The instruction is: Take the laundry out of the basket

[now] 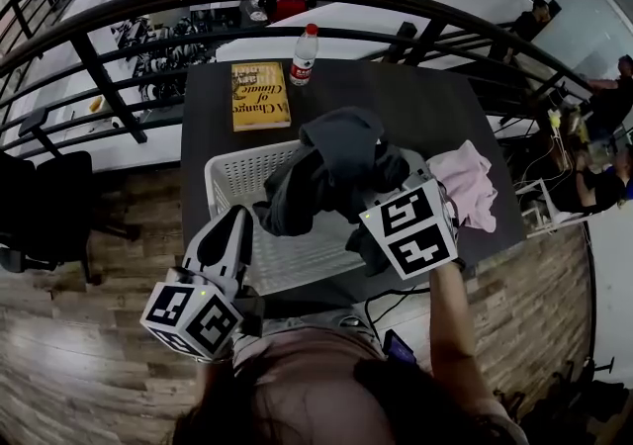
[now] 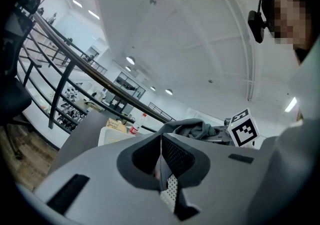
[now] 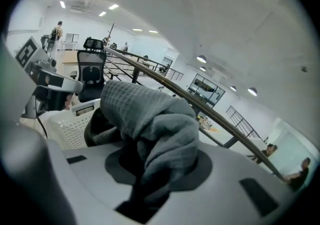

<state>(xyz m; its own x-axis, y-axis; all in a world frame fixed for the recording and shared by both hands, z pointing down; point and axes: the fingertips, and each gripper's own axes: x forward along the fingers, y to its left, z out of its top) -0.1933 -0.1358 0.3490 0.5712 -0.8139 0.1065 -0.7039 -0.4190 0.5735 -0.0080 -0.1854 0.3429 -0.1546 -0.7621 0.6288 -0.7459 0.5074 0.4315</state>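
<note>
The dark grey garment (image 1: 341, 161) is held bunched over the right half of the white basket (image 1: 226, 179), which stands at the desk's (image 1: 425, 107) near edge. The right gripper (image 3: 152, 169) pinches it: its jaws are closed on a thick fold, and the cloth hides their pads.

Only the right gripper view shows the fabric's weave, a small waffle grid on the upper fold and smoother, darker cloth rolled beneath it. Only the head view shows the garment's whole shape. It is a humped mass highest near the basket's far right corner, with a sleeve-like tail drooping toward the basket's left wall. Its long axis therefore runs slantwise from far right to near left, with the low end inside the basket. The basket's perforated floor is bare below it.

The left gripper (image 2: 161, 156) is at the basket's near left corner, pointing almost level along the left wall. Its own view shows the jaws pressed together, with a scrap of white perforated plastic in the gap beneath them. Whether they nip the wall I cannot tell.

A pink garment (image 1: 470, 181) lies crumpled on the desk just beside the basket's right wall, toward the right edge. At the far edge are a yellow book (image 1: 260, 95) and an upright water bottle (image 1: 304, 55), close together. Beyond them curves a black railing (image 1: 119, 87).
</note>
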